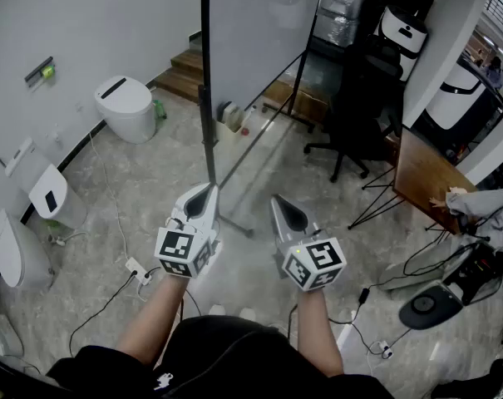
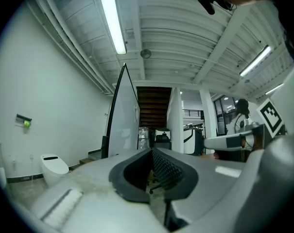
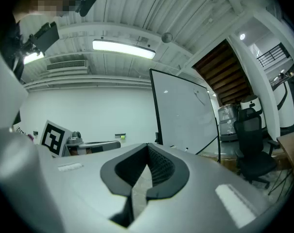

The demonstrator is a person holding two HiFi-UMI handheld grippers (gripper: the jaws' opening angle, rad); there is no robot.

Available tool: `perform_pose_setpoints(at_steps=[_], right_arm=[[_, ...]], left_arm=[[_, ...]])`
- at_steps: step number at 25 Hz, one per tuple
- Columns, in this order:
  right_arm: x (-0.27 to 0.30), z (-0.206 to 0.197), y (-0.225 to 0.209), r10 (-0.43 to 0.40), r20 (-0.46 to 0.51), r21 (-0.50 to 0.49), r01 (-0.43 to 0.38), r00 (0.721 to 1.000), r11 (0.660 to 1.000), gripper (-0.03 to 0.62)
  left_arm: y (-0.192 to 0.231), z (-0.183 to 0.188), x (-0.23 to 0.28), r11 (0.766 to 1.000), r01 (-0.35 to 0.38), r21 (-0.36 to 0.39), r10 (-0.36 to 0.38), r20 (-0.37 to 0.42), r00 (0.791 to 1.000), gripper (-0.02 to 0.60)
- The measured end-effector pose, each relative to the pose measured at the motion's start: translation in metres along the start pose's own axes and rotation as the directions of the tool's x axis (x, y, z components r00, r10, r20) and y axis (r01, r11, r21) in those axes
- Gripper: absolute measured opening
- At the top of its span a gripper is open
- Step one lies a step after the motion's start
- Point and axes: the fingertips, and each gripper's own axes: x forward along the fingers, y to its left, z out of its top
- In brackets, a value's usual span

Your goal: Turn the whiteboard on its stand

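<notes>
left hand-held gripper [image 1: 207, 189] and right hand-held gripper [image 1: 278, 201] both pressed together, empty, near the whiteboard [image 1: 251, 32].

We note a white toilet [image 1: 125, 106] by the wall [image 1: 68, 23], a black office chair [image 1: 355, 127] near a wooden table [image 1: 421, 177], and a power strip [image 1: 137, 270] on the floor [image 1: 259, 173].

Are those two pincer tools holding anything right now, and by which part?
Nothing is held. The left gripper and right gripper both have their jaws together and empty; the whiteboard stands ahead, ungripped.
</notes>
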Motion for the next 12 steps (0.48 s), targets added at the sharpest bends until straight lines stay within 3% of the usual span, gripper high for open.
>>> perform_pose_setpoints(at_steps=[9,12], right_arm=[[-0.0017,-0.0056,-0.0020,0.000,-0.010,0.002,0.000,1.000,1.000,0.008],[-0.0038,-0.0053,0.0006,0.035,-0.018,0.014,-0.035,0.999,0.999,0.008]], left_arm=[[-0.0002,-0.0014,0.0002,1.000,-0.002,0.009,0.002,0.000,1.000,0.003],[-0.0022,-0.0030,-0.0002,1.000,-0.006,0.015,0.006,-0.003,1.000,0.003]])
